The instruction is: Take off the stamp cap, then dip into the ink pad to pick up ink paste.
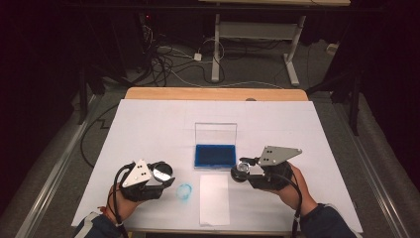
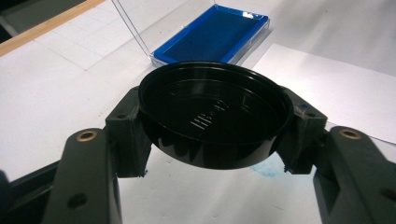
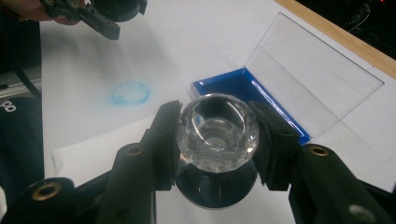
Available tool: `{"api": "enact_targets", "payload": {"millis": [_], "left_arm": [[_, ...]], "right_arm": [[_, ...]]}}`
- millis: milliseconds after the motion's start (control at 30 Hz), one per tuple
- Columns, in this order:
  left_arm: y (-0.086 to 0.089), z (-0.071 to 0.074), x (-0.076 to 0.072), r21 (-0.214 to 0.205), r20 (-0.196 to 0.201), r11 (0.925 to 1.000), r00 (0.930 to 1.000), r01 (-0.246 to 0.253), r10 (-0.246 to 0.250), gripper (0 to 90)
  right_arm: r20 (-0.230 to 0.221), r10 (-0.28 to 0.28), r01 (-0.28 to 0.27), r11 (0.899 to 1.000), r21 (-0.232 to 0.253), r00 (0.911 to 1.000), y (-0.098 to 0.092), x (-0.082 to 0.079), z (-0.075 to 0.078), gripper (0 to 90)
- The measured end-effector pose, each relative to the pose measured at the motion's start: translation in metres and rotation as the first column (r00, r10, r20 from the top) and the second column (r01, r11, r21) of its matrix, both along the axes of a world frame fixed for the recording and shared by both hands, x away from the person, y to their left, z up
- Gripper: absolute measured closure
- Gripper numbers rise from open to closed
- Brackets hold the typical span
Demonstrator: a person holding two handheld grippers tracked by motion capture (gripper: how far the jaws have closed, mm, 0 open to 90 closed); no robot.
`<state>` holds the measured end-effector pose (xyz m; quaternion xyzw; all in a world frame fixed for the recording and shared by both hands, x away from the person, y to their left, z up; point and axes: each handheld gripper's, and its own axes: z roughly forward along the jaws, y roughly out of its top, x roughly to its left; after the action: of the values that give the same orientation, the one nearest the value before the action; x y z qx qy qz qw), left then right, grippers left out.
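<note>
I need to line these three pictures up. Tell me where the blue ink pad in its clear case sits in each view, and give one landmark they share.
High view: the blue ink pad lies at table centre, clear lid raised behind it.
Left gripper view: ink pad at top centre, beyond the black cap.
Right gripper view: ink pad just behind the clear faceted stamp, lid tilting up right.
Shared landmark: the white paper sheet beside the pad.

open blue ink pad (image 1: 215, 154), white paper sheet (image 1: 214, 199)

No legible writing anywhere (lid embossing unreadable).
</note>
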<state>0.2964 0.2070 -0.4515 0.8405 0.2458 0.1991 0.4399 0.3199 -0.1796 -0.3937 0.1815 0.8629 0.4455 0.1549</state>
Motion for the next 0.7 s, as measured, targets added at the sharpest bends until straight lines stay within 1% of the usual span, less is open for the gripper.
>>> {"api": "enact_targets", "payload": {"millis": [267, 400, 533, 700], "left_arm": [[-0.002, -0.001, 0.0, 0.0, -0.005, 1.0, 1.0, 0.006, -0.006, 36.2], [-0.003, -0.002, -0.001, 0.009, -0.006, 0.9999, 0.9999, 0.012, -0.012, 36.1], [-0.003, -0.002, 0.0, 0.007, -0.011, 0.9999, 0.9999, 0.013, -0.013, 36.2], [-0.003, -0.003, 0.0, 0.012, -0.017, 0.9998, 0.9998, 0.013, -0.013, 36.2]], "right_arm": [[0.0, -0.003, 0.003, 1.0, 0.005, 1.0, -0.001, 0.001, 0.001, 56.8], [0.001, -0.009, 0.009, 1.0, 0.006, 1.0, -0.002, 0.002, 0.003, 56.8], [0.002, -0.015, 0.015, 1.0, 0.004, 0.9999, 0.001, 0.01, 0.006, 56.8], [-0.006, -0.015, 0.015, 1.0, -0.004, 0.9999, 0.01, 0.026, 0.011, 56.8]]}}
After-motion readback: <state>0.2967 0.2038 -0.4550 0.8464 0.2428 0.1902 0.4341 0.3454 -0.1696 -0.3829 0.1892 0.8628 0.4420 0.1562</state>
